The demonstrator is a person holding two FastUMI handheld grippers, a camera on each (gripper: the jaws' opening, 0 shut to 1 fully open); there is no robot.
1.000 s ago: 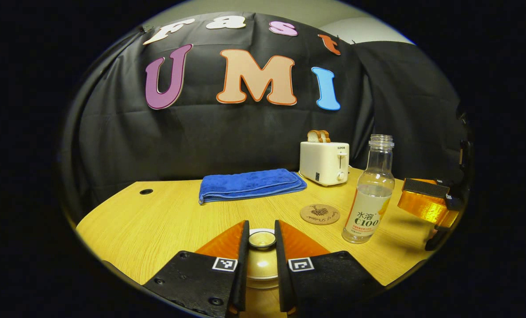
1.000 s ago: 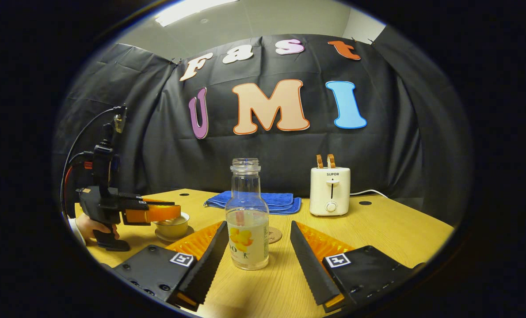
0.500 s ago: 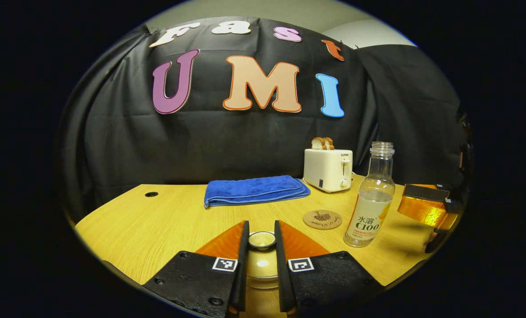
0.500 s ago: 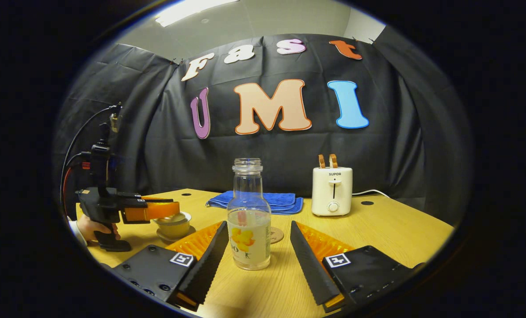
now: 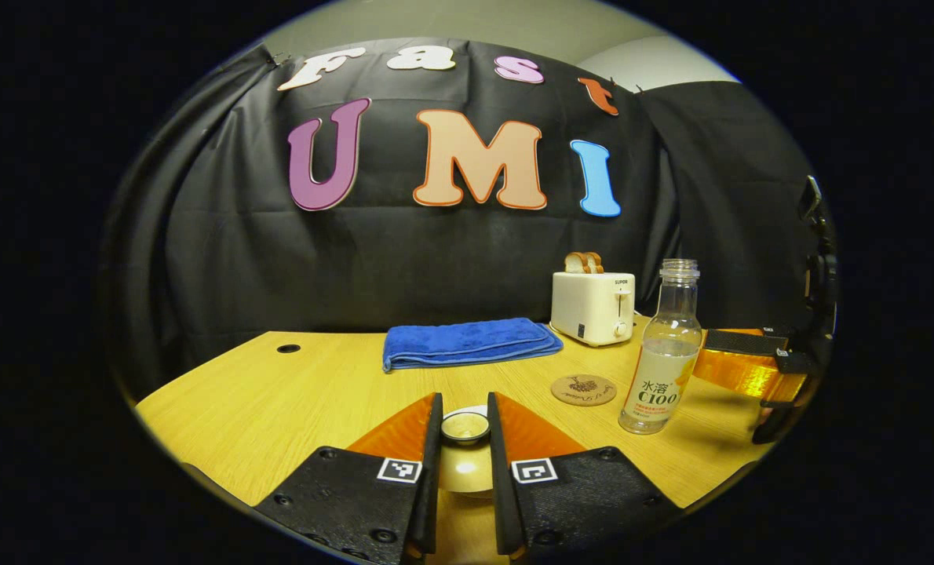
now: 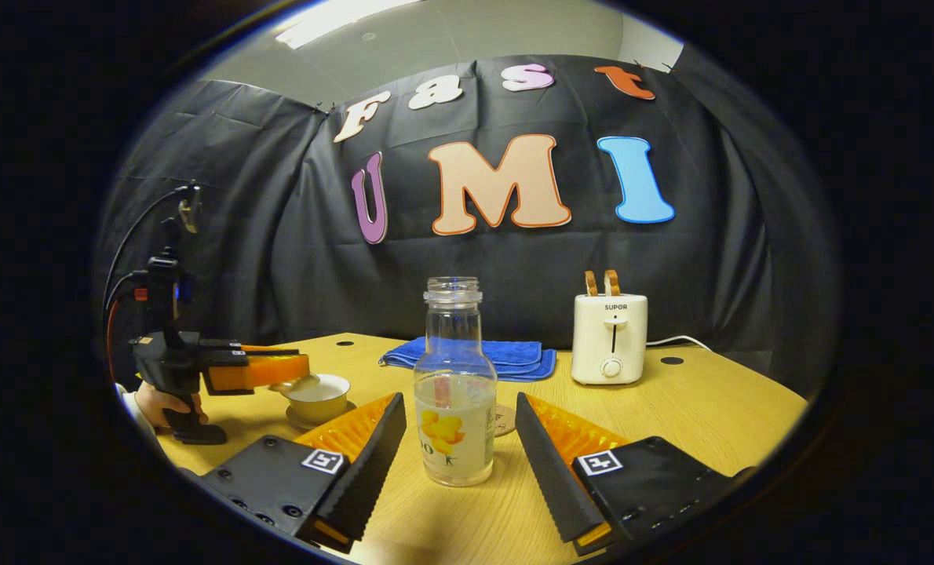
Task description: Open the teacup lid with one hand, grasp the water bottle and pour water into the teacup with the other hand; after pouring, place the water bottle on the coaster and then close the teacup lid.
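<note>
My left gripper (image 5: 465, 404) is shut on the knob of the gold teacup lid (image 5: 465, 428). In the right gripper view the left gripper (image 6: 257, 370) holds that lid (image 6: 294, 383) tilted, just above and to the left of the uncovered teacup (image 6: 319, 396) on its saucer. The capless water bottle (image 6: 455, 392), partly filled, stands upright between the open fingers of my right gripper (image 6: 459, 404), with gaps on both sides. The left gripper view shows the bottle (image 5: 663, 361) beside the round coaster (image 5: 583, 389), with the right gripper (image 5: 749, 369) at its right.
A folded blue towel (image 5: 471, 344) lies at the back of the wooden table (image 5: 279, 392). A white toaster (image 6: 610, 337) with bread slices stands at the back right. A hand (image 6: 157, 404) grips the left gripper's handle near the table's left edge.
My left gripper has lifted the lid off the teacup and carried it slightly left, leaving the cup uncovered. The right gripper stays open around the bottle, barely shifted.
</note>
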